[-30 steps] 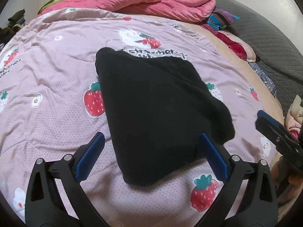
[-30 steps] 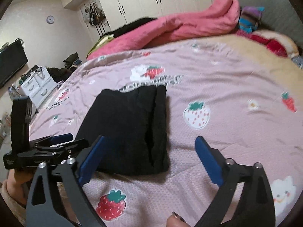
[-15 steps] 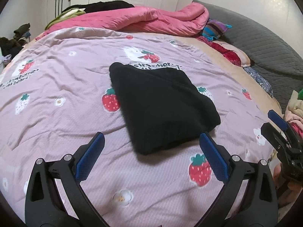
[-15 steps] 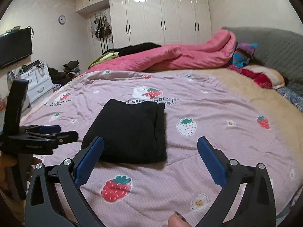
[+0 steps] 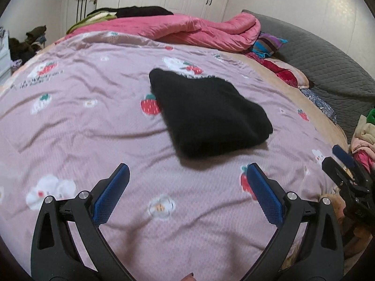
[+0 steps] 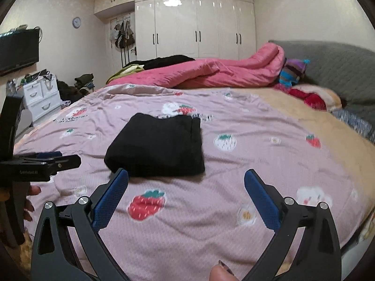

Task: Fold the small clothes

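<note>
Black garment (image 5: 208,114) lies folded into a compact rectangle approx mid-bed on the pink strawberry-print bedsheet (image 5: 82,121), flat, w/ nothing touching it; right wrist view shows layered fold edges along its right side. Left gripper (image 5: 187,171) hangs above the sheet on the near side of the garment, blue pads spread wide apart & empty; right gripper (image 6: 186,175) likewise gapes wide w/ nothing between its pads, its left pad tip overlapping the garment's near edge in view. Pink comforter (image 6: 211,75) is bunched at the far end.
</note>
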A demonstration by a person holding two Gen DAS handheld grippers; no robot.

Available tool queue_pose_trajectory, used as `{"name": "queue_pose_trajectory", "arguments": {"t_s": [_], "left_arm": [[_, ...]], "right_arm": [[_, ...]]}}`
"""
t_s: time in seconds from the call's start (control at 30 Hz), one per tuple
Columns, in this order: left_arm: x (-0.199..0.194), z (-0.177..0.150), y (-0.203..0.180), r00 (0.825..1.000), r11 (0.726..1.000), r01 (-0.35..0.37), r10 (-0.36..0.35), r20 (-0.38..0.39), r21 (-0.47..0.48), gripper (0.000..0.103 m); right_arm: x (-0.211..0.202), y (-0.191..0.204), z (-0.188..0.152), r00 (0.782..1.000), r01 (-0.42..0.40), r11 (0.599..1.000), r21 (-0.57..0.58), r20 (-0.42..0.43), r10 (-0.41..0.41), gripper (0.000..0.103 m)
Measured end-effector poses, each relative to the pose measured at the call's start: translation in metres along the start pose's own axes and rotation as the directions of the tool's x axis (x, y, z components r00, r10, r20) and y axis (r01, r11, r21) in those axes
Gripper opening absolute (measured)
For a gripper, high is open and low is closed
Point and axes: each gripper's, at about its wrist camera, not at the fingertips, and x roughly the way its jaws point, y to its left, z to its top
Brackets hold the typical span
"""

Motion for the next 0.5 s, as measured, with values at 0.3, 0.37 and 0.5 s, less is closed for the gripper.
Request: {"name": "queue_pose_trajectory", "arguments": {"t_s": [0.3,0.37,0.5], "left_arm": [[0.003,-0.026,0.003,0.999,0.999,-0.045,0.044,-0.03,-0.025,0.094],[0.003,-0.028,0.005,0.999,0.998,-0.045,0.044,-0.031,-0.032,0.094],[0.003,-0.028,0.004,0.998,0.998,-0.061,0.061,-0.033,-0.02,0.094]], "right_arm": [[0.013,-0.001,-0.023,0.998,0.032,0.999,0.028,-0.048,-0.03,0.099],[0.015,-0.001,-0.024,0.998,0.029,0.999,0.026,-0.052,-0.028,0.099],[0.016,0.003,-0.025,0.998,0.026,1.0,0.01,-0.058,-0.025,0.099]]}}
